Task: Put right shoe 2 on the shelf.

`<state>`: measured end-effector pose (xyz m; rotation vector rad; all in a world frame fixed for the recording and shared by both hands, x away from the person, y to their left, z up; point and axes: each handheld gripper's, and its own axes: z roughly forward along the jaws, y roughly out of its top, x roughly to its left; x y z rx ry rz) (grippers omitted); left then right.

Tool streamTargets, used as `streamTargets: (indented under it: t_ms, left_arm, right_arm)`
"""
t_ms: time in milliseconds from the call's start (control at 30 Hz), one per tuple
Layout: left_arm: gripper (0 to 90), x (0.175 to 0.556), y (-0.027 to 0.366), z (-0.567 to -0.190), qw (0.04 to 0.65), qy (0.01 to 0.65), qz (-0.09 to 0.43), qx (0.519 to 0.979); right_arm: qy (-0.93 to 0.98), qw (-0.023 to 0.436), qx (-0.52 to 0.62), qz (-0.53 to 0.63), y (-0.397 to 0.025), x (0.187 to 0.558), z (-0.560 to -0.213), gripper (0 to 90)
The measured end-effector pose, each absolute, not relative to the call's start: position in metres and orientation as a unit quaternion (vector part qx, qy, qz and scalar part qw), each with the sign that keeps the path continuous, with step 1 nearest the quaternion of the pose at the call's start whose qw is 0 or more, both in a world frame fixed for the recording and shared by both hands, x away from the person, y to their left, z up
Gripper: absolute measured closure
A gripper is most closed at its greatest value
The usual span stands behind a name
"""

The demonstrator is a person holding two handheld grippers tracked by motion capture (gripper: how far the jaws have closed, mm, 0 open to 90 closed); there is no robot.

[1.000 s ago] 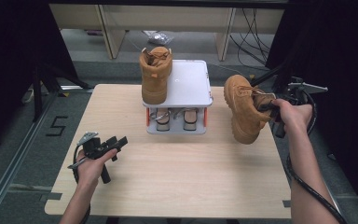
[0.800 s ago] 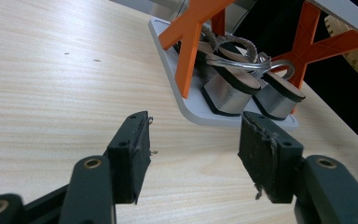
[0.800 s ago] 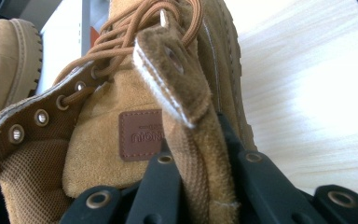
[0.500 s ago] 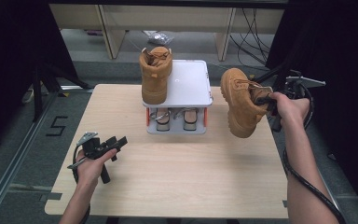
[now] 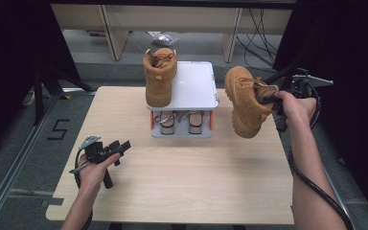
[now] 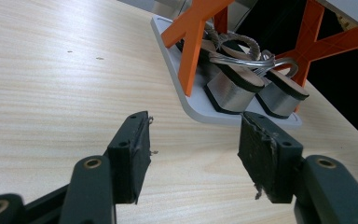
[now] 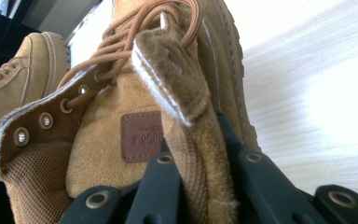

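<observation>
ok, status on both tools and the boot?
Right tool shut on carried boot, held off the table beside the rack. Left tool open, empty, low over table. Second boot on rack top; right half free.

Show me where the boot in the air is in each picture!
High view: the held boot hangs at the right, above the table edge, in the right tongs.
Left gripper view: not in it.
Right gripper view: the boot fills the middle, its tongue pinched.
Shared landmark: the wooden table.
</observation>
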<state>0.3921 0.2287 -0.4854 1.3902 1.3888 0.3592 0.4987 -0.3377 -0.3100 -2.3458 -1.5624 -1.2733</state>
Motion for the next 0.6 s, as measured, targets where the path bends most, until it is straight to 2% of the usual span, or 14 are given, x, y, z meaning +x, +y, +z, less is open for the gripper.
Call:
streamTargets:
  t_ms: [600]
  left_arm:
    - [43.2,0.3914,0.2297,-0.4851,0.542,0.584,0.151,0.584]
  right_arm:
    - [-0.501,0.04,-0.758,-0.416,-0.3305,0.5032,-0.3007,84.1]
